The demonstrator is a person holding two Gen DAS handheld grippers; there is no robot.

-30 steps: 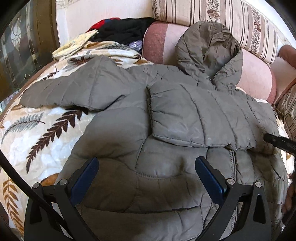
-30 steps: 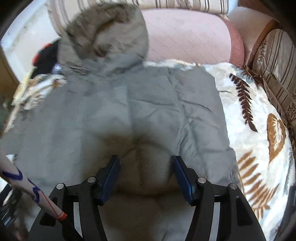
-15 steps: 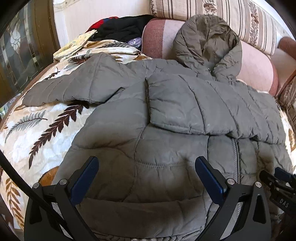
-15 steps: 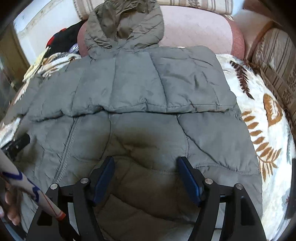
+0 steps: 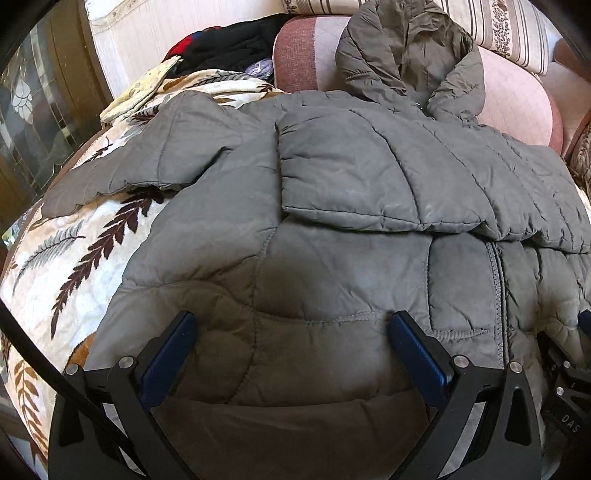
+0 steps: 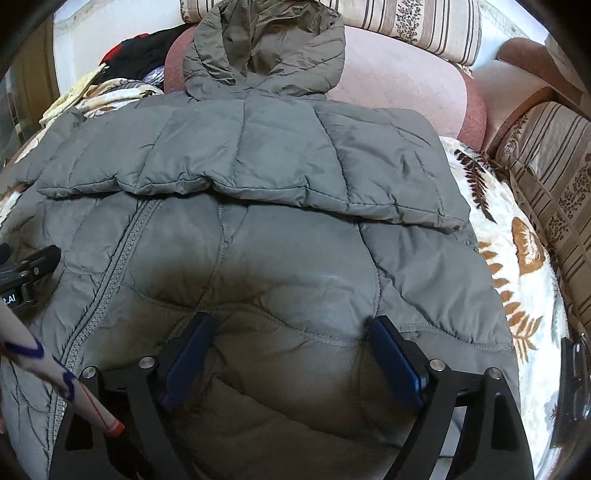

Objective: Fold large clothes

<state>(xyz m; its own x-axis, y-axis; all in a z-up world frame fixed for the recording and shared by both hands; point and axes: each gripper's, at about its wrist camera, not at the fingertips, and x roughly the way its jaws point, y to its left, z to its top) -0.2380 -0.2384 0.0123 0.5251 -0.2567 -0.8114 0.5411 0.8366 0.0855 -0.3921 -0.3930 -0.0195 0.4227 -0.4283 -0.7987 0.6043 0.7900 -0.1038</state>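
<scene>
Right gripper [image 6: 291, 350]: jaws wide and opening; the blue pads stand over the lower front of the jacket, with padded cloth bulging up between them, and nothing is pinched.
Left gripper [image 5: 291, 350]: jaws spread wide above the jacket's lower panel near the hem, gripping nothing.
Grippers together: side by side over the hem end; the right one's black frame shows at the right edge of the left wrist view, and the left one's frame at the left edge of the right wrist view.
Jacket [image 6: 280, 258]: grey quilted, front up and zipped, spread flat on the blanket.
Folded sleeve [image 6: 258, 162]: laid across the chest, its cuff end near the jacket's far side.
Other sleeve [image 5: 155, 158]: stretched out sideways onto the blanket.
Hood [image 6: 266, 48]: resting up against the pink cushion.
Blanket [image 5: 55, 266]: white with brown fern leaves, under the jacket.
Pink cushion [image 6: 406, 81]: behind the hood, with a striped sofa back [image 6: 417, 22] above it.
Pile of dark clothes [image 5: 229, 48]: at the far left, clear of the jacket.
</scene>
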